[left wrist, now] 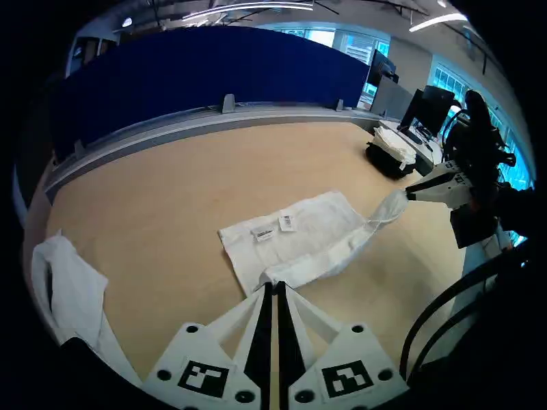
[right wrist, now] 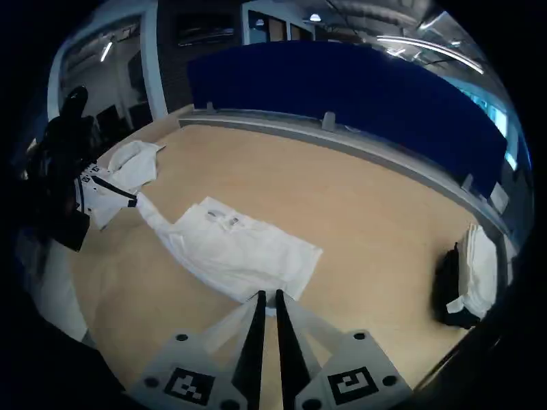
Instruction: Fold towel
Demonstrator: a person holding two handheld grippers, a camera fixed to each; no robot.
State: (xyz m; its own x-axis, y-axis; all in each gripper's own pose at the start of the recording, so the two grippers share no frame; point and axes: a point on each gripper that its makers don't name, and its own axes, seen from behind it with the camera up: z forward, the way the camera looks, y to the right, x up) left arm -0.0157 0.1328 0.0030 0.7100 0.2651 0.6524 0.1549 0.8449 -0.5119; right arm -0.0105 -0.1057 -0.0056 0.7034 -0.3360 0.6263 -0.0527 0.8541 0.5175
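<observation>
A white towel (left wrist: 301, 236) with small tags lies partly doubled over on the wooden table (left wrist: 171, 198). My left gripper (left wrist: 272, 287) is shut on the towel's near corner. The right gripper (left wrist: 409, 195) pinches the opposite corner and holds it just off the table, so the cloth stretches into a narrow strip. In the right gripper view the towel (right wrist: 232, 249) lies ahead, and my right gripper (right wrist: 268, 297) is shut on its near edge. There the left gripper (right wrist: 133, 200) holds the far, drawn-out corner, with a dark-sleeved person behind it.
A loose heap of white cloth (left wrist: 68, 294) lies at the table's left edge. A stack of folded towels (left wrist: 393, 147) rests on a black bag at the far right corner. A blue partition (left wrist: 205, 75) runs along the back edge. Monitors (left wrist: 427, 109) stand beyond.
</observation>
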